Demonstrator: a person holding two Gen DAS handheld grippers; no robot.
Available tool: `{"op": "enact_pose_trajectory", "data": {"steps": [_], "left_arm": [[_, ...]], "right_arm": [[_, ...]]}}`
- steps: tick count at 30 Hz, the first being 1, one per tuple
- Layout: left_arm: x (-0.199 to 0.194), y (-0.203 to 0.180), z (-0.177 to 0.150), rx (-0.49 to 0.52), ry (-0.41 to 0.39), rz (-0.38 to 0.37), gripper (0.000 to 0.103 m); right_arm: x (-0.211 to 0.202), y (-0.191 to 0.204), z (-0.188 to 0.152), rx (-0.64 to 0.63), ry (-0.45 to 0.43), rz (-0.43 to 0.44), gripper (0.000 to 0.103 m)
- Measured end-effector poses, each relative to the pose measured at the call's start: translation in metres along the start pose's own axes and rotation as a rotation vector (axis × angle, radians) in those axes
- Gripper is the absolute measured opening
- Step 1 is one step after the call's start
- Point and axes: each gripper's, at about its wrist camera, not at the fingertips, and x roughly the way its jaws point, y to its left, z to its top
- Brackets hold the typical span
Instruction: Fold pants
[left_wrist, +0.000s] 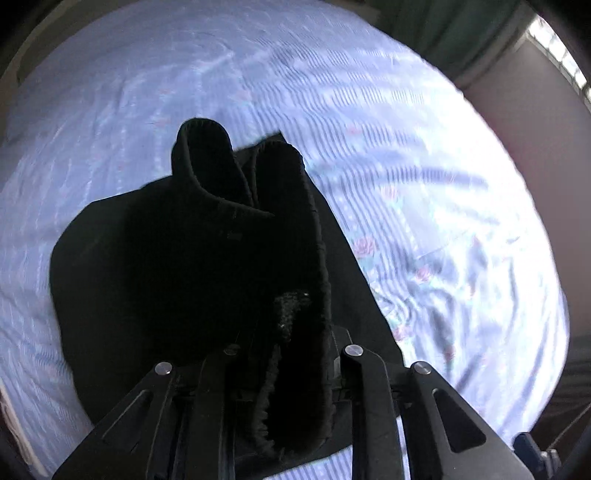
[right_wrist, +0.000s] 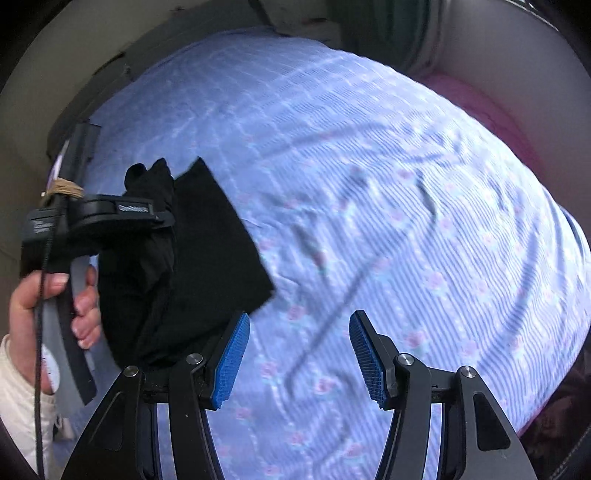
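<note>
Your left gripper (left_wrist: 291, 369) is clamped on a bunched edge of the black pants (left_wrist: 166, 266), lifted above the striped floral bedsheet (left_wrist: 424, 184). Your right gripper (right_wrist: 299, 354) hangs wide and empty. You seem mid-fold; next, lay the held edge across, then smooth.

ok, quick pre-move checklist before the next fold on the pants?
1. Left gripper shut on the black pants: ok.
2. Right gripper open, nothing between its blue pads: ok.
3. Bulk of pants resting on the striped bedsheet: ok.
4. Pants flat and aligned: not ok, bunched and hanging.
5. Right gripper's path to pants unobstructed: cannot tell; left hand sits close.
</note>
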Motion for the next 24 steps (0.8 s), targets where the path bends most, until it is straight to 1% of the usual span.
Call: {"op": "enact_pose_trajectory", "data": {"steps": [1, 3, 5, 7, 8, 9, 10, 12, 14, 16, 17, 18, 19, 21, 24], "left_arm": [[0.006, -0.004, 0.001, 0.004, 0.010, -0.005, 0.035], [0.009, -0.006, 0.003, -0.011, 0.039, -0.052, 0.044], [-0.002, -0.006, 0.004, -0.026, 0.035, -0.112, 0.052], [-0.025, 0.000, 0.002, -0.036, -0.009, -0.190, 0.070], [-0.037, 0.007, -0.002, -0.043, -0.036, -0.219, 0.073], [-0.049, 0.017, -0.008, -0.053, -0.065, -0.226, 0.078], [-0.058, 0.029, -0.017, -0.058, -0.082, -0.202, 0.081], [-0.064, 0.049, -0.034, -0.042, -0.082, -0.138, 0.081], [-0.065, 0.075, -0.056, -0.007, -0.084, -0.028, 0.081], [-0.057, 0.092, -0.075, 0.003, -0.064, 0.059, 0.080], [-0.054, 0.101, -0.086, 0.000, -0.050, 0.087, 0.080], [-0.050, 0.111, -0.094, -0.015, -0.034, 0.100, 0.079], [-0.047, 0.118, -0.101, -0.035, -0.022, 0.096, 0.079], [-0.040, 0.131, -0.111, -0.100, -0.007, 0.069, 0.079], [-0.028, 0.141, -0.118, -0.166, 0.012, 0.036, 0.079]], "right_arm": [[0.002, -0.004, 0.000, 0.009, 0.005, -0.004, 0.058], [0.007, -0.013, 0.000, 0.030, 0.022, -0.008, 0.058], [0.010, -0.017, 0.002, 0.044, 0.024, 0.001, 0.058], [0.010, -0.016, 0.005, 0.034, 0.015, 0.016, 0.058], [0.011, -0.014, 0.007, 0.026, 0.011, 0.019, 0.058], [0.012, -0.009, 0.009, 0.008, 0.006, 0.030, 0.058], [0.013, -0.005, 0.012, -0.005, 0.003, 0.041, 0.058], [0.016, 0.006, 0.017, -0.037, 0.000, 0.069, 0.058], [0.021, 0.022, 0.023, -0.088, -0.004, 0.102, 0.058], [0.027, 0.036, 0.030, -0.137, -0.009, 0.132, 0.058], [0.034, 0.045, 0.036, -0.171, -0.012, 0.159, 0.058], [0.039, 0.054, 0.040, -0.202, -0.014, 0.174, 0.058], [0.045, 0.061, 0.045, -0.229, -0.013, 0.177, 0.058], [0.061, 0.076, 0.057, -0.288, -0.019, 0.187, 0.058], [0.081, 0.090, 0.074, -0.324, -0.007, 0.191, 0.058]]}}
